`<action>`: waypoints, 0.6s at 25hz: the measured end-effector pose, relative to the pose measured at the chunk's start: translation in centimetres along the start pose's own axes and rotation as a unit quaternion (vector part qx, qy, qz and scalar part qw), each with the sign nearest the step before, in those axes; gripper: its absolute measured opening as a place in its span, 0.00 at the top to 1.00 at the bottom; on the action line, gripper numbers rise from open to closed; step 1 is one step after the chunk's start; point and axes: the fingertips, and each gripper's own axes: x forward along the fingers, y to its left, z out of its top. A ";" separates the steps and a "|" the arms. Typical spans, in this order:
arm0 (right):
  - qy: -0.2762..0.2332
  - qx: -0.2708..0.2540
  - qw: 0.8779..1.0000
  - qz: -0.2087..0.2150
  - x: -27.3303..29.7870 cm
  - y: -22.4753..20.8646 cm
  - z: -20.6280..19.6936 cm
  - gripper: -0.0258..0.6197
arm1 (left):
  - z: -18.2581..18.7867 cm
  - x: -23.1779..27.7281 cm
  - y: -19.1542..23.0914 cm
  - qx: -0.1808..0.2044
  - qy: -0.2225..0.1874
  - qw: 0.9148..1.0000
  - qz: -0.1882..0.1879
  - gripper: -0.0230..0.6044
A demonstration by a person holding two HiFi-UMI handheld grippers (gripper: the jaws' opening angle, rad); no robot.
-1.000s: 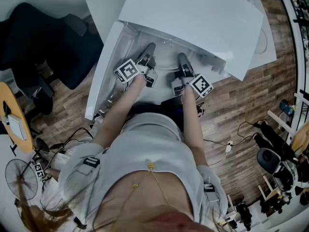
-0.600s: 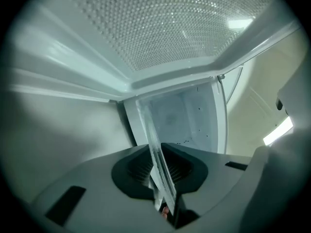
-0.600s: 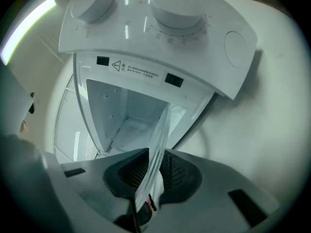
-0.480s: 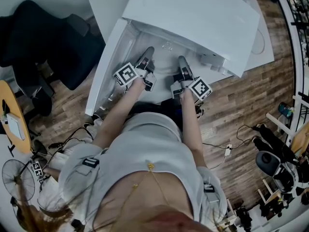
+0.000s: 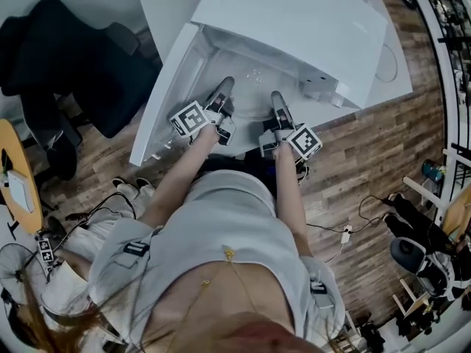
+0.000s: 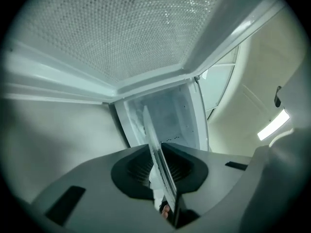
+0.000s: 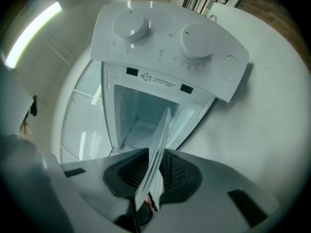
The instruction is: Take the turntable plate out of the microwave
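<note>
In the head view, the left hand-held gripper (image 5: pixel 223 94) and the right hand-held gripper (image 5: pixel 278 103) are reaching into the mouth of the open microwave (image 5: pixel 294 20). The glass plate (image 5: pixel 250 105) is hanging between them at the opening, with the door (image 5: pixel 163 98) standing out to the left. In the left gripper view, the jaws are standing narrow, pinching the plate's rim, which is running edge-on between the pads toward the cavity. In the right gripper view, the jaws are likewise clamping narrowly on the opposite rim, below the panel (image 7: pixel 165 50) with its two knobs (image 7: pixel 131 27). The plate is, I judge, only partway out, not yet clear of the cavity. The danger is lying in the glass itself: it is smooth, and each grip is covering only a thin strip of rim. Uneven pulling or one hand tilting could be letting it slide free and drop to the floor (image 5: pixel 368 145). A sideways drift could be knocking it against the door or frame.
</note>
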 end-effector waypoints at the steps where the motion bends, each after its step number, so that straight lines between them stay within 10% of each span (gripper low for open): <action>1: 0.000 -0.002 1.000 0.003 -0.2 0.3 -0.1 0.85 | 0.0 -0.3 -0.3 0.002 0.000 1.000 -0.001 0.85; 15: -0.013 -0.014 1.000 0.017 -3.6 4.7 -0.5 0.85 | -1.1 -3.6 -4.3 0.031 0.010 0.999 -0.032 0.85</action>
